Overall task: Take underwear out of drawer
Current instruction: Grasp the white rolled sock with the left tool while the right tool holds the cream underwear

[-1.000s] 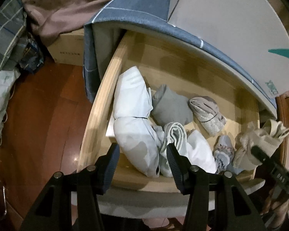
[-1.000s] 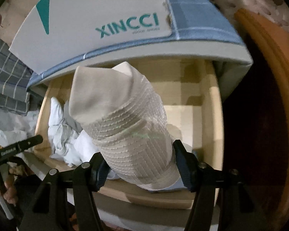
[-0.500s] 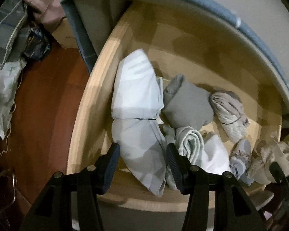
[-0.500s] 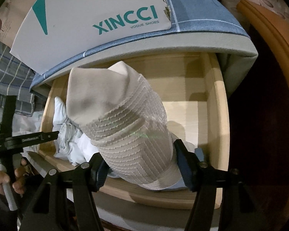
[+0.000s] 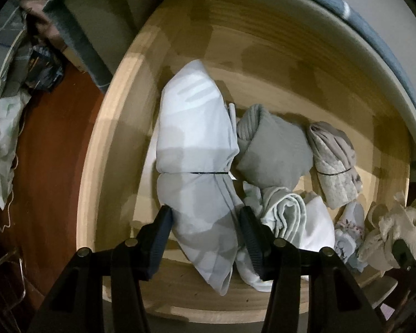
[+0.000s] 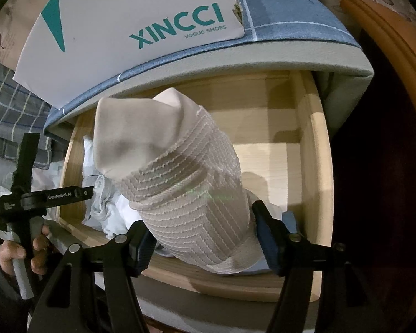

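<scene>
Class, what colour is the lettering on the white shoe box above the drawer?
Teal, on the shoe box, clearest in the right wrist view.

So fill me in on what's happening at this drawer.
A person is pulling underwear out of the open wooden drawer with two handheld grippers. The right gripper holds a beige ribbed piece raised over the drawer. The left gripper has come down around the white bundle tied with a black band, its jaws just closing; the pads look at or nearly on the cloth. Several more rolled pieces lie alongside.

Two close wrist views down into one shared drawer (image 5: pixel 111 127)
</scene>
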Available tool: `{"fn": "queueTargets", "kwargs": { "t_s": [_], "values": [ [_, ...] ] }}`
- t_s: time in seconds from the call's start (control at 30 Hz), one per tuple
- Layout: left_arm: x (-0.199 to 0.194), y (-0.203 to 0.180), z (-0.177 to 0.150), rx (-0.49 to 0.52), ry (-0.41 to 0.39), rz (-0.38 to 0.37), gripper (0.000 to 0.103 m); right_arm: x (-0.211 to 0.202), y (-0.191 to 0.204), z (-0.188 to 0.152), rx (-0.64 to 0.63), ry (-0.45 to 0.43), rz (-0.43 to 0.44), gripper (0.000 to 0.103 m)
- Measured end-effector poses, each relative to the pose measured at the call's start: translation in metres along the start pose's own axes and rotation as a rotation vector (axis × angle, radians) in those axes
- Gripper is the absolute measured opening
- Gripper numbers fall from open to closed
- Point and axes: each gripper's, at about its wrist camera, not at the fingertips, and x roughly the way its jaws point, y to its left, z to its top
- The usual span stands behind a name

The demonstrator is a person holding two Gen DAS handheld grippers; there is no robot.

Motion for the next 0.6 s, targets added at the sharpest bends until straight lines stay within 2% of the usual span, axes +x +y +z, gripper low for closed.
{"fn": "queueTargets", "kwargs": {
  "t_s": [0.03, 0.1, 0.2, 0.6],
  "values": [
    [0.0, -0.001, -0.001, 0.011, -0.005, 0.004, 0.045, 0.0, 0.0, 0.0, 0.003, -0.001, 0.002, 0.063],
    [-0.001, 0.001, -0.002, 0.018, -0.013, 0.014, 0.033, 0.0, -0.001, -0.001, 0.011, -0.001, 0.007, 0.063],
    [-0.002, 0.003, -0.002, 0.016, -0.011, 0.015, 0.025, 0.0, -0.002, 0.0, 0.017, -0.001, 0.009, 0.063],
    [-0.021, 0.012, -0.006, 0.023, -0.028, -0.034, 0.003, 0.002, -0.003, 0.001, 0.009, 0.0, 0.006, 0.063]
  ]
}}
